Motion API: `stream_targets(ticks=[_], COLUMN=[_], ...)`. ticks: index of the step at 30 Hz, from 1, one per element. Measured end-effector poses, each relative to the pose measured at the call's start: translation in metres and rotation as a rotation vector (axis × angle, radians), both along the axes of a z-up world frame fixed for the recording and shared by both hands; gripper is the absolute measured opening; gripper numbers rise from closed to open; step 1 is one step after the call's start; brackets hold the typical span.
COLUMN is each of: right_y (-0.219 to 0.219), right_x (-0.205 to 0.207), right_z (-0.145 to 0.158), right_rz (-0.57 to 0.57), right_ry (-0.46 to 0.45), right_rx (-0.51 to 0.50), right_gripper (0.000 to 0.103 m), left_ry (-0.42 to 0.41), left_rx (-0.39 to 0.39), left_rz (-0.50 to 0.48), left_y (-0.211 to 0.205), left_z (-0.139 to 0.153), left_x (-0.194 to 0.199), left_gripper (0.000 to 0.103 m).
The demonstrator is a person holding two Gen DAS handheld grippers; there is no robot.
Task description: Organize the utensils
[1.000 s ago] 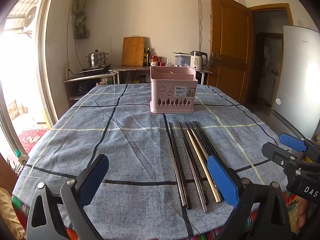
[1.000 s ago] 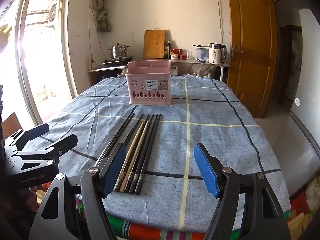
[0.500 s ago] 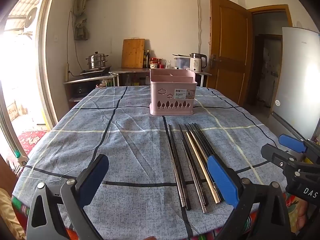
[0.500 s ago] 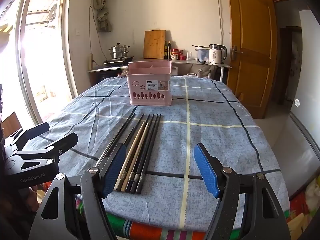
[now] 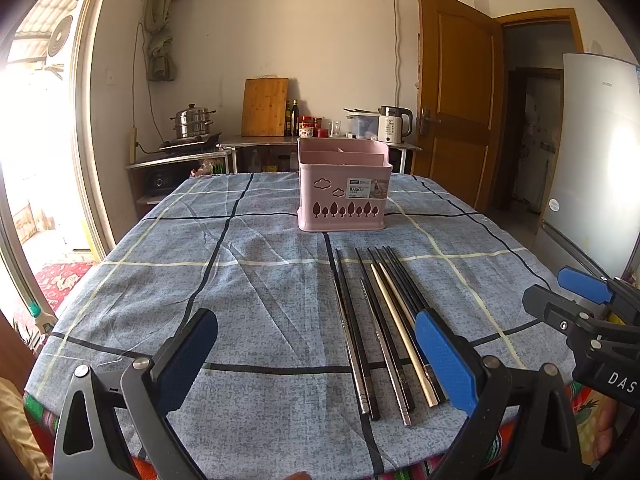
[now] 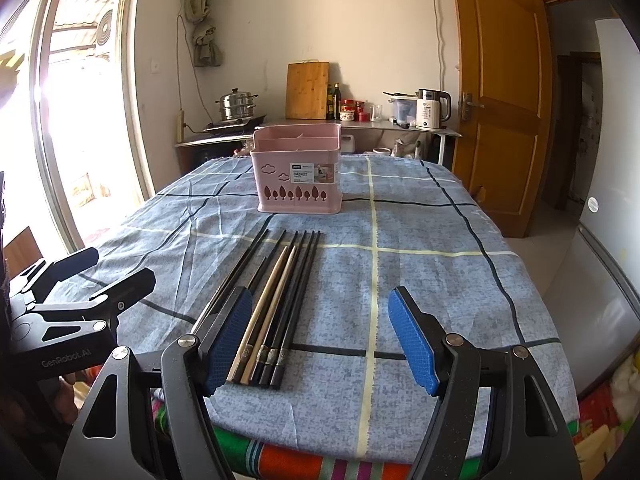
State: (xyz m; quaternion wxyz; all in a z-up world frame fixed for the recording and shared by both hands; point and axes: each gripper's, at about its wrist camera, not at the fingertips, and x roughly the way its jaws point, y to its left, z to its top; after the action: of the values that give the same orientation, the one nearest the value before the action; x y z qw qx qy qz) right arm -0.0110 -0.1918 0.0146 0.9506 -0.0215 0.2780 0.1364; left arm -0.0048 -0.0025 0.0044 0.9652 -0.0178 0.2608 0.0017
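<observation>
Several chopsticks (image 5: 380, 320), black, steel and pale wood, lie side by side on the blue checked tablecloth (image 5: 248, 280), pointing at a pink utensil basket (image 5: 344, 190) that stands upright at the table's far middle. My left gripper (image 5: 316, 356) is open and empty above the near edge, left of the chopsticks. My right gripper (image 6: 320, 340) is open and empty, hovering over the near ends of the chopsticks (image 6: 276, 304). The basket (image 6: 298, 176) looks empty from here.
A counter at the back holds a steamer pot (image 5: 192, 124), a cutting board (image 5: 264, 106), bottles and a kettle (image 5: 394, 124). A wooden door (image 5: 456, 100) and a fridge (image 5: 592, 160) are on the right, a bright window on the left.
Both grippers have barely shifted; the view has tilted slightly. The chopsticks and the basket have not moved.
</observation>
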Motion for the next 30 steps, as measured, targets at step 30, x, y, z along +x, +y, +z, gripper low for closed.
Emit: stream_targets(ticks=[30], right_y=[-0.0042], right_x=[-0.0008], right_z=[0.0012], right_rz=[-0.005], right_ry=[-0.002], right_rx=[0.004], right_gripper=[0.071], left_ry=[0.003], left_rx=[0.006], left_rz=[-0.005], left_y=[-0.0020], left_z=[-0.0008], left_x=[-0.0004], left_gripper=[0.100])
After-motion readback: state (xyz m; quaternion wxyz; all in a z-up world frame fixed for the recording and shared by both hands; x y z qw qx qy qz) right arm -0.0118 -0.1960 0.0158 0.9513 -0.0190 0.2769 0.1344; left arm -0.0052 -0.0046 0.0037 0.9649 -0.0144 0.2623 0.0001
